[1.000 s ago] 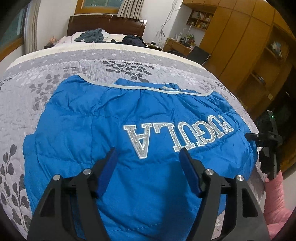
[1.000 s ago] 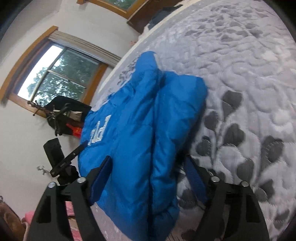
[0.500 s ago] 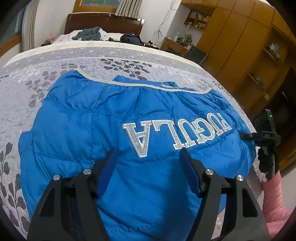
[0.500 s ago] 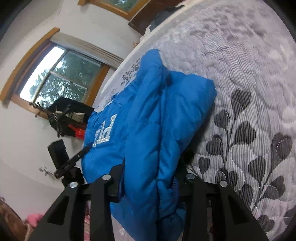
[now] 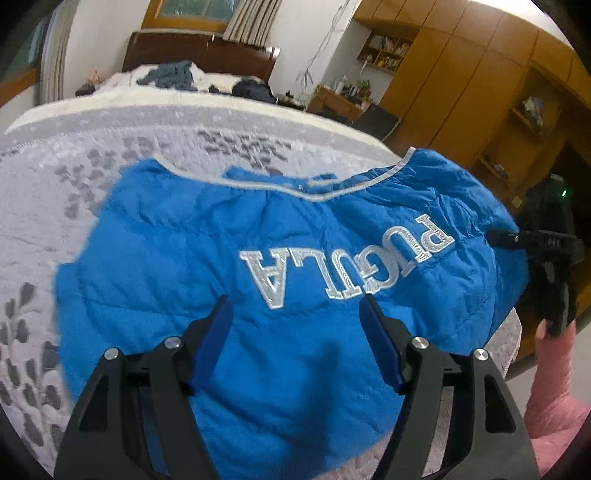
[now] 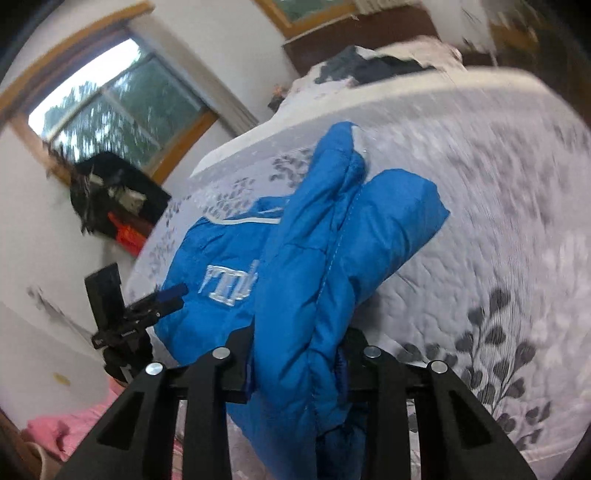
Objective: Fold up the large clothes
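Blue padded jacket (image 5: 280, 280) lies back-up on the bed (image 5: 92, 177), lettering up. Right gripper (image 6: 295, 354) clamps its right edge, raised. Left gripper (image 5: 295, 332) hovers spread, empty. Carry the fold across low and even; pin the near hem.

1 blue jacket (image 5: 229, 258), 2 tools (image 5: 295, 347) (image 6: 295, 354), approx. 2 clothes heaps (image 5: 173, 72).

A home bedroom is showing here: a bed (image 5: 110, 155) under a grey leaf-patterned quilt (image 6: 498, 240) is filling both views, a dark headboard (image 5: 199, 51) is standing behind heaped clothes (image 5: 173, 74), curtains (image 5: 255, 16) are hanging by a window (image 6: 122, 110), and wooden wardrobes (image 5: 461, 70) are lining one wall.
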A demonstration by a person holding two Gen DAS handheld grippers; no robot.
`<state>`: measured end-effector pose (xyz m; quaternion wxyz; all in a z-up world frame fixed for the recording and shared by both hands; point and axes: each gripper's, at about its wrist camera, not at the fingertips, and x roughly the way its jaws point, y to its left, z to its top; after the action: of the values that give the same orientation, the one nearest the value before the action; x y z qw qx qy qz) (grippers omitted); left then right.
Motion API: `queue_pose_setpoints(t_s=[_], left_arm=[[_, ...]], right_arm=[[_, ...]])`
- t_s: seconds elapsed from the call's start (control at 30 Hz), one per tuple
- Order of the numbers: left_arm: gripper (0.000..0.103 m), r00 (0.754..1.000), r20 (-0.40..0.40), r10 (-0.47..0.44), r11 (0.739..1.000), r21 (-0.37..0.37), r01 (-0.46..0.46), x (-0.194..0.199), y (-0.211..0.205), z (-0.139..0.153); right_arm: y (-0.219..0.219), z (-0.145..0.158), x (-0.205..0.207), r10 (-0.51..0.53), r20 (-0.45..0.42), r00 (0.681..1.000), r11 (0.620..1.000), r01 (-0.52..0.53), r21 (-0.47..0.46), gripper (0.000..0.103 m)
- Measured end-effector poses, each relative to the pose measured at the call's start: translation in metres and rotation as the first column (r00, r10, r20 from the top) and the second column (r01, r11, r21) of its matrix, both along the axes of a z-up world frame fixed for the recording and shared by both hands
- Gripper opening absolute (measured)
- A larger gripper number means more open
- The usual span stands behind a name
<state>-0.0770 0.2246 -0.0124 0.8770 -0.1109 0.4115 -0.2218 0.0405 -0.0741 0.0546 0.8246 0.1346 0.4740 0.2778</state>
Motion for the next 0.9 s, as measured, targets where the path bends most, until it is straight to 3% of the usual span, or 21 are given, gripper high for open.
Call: queue_pose_setpoints(t_s=[0.23, 0.37, 0.6, 0.9], left_arm=[[0.073, 0.998, 0.052, 0.041, 0.999, -0.03, -0.04, -0.021, 0.033, 0.018], [0.074, 0.996, 0.056, 0.072, 0.996, -0.059, -0.068, -0.027, 0.048, 0.023], [0.075, 0.989, 0.068, 0.128, 0.988, -0.101, -0.121, -0.043, 0.08, 0.025], [0.076, 0.981, 0.063, 0.182, 0.97, -0.173, -0.168, -0.056, 0.118, 0.027]], right_arm=[[0.102, 0.052, -0.002, 0.144, 0.055, 0.988, 0.972, -0.131, -0.194, 0.032], [0.16, 0.056, 0.006, 0.22, 0.036, 0.975, 0.936, -0.2, -0.289, 0.033], [0.254, 0.022, 0.014, 0.334, -0.056, 0.941, 0.847, -0.326, -0.419, 0.037], [0.304, -0.02, 0.022, 0.381, -0.154, 0.912, 0.816, -0.41, -0.409, 0.049]])
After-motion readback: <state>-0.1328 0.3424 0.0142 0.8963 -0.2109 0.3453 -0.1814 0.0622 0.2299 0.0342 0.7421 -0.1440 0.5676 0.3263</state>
